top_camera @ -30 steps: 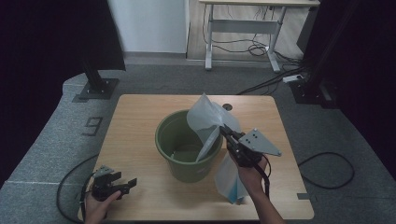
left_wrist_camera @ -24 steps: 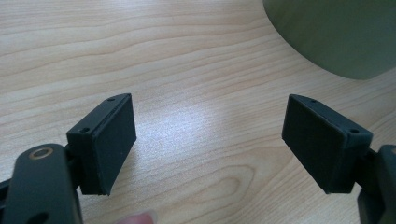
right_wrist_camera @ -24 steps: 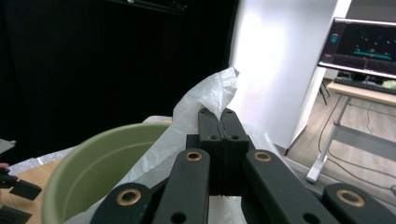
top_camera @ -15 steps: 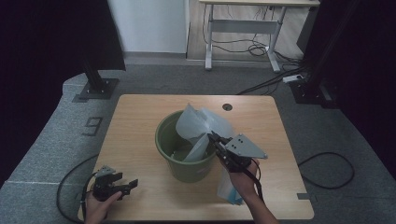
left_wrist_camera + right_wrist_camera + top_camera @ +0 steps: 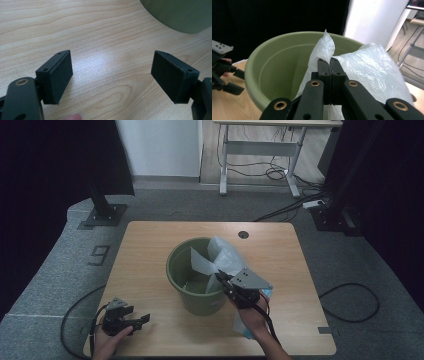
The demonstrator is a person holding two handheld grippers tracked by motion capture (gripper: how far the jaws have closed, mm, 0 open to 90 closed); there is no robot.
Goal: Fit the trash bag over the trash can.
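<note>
Work in hand: lining the green bucket [image 5: 196, 272] with a clear plastic bag [image 5: 222, 257]; by my reading the bag is partly in, with its mouth not yet spread over the rim.

Right hand-held gripper [image 5: 330, 62]: jaws pressed together on a fold of the plastic bag, held above the near side of the bucket's rim.

Left hand-held gripper [image 5: 112, 75]: jaws spread wide with nothing between them, low over the counter [image 5: 100, 32] and well apart from the bucket.

Bag position: one part hangs inside the bucket, another bulges over the rim on the right gripper's side; a further stretch trails down outside, toward the person's right hand.

Risk, slip: the pinch is on a thin fold, so a pull could draw the film out of the jaws.

Risk, tip: nothing steadies the bucket, so a snag on the rim could drag or tilt it.

Risk, bunching: with one corner held, the bag may crumple inside instead of opening.

High view: gives both hands, the whole counter and the bag's outside tail.

Right gripper view: gives the closed pinch on the film and the bucket's inner wall.

Left gripper view: gives the empty gap between the pads and the bucket's outer wall.
</note>
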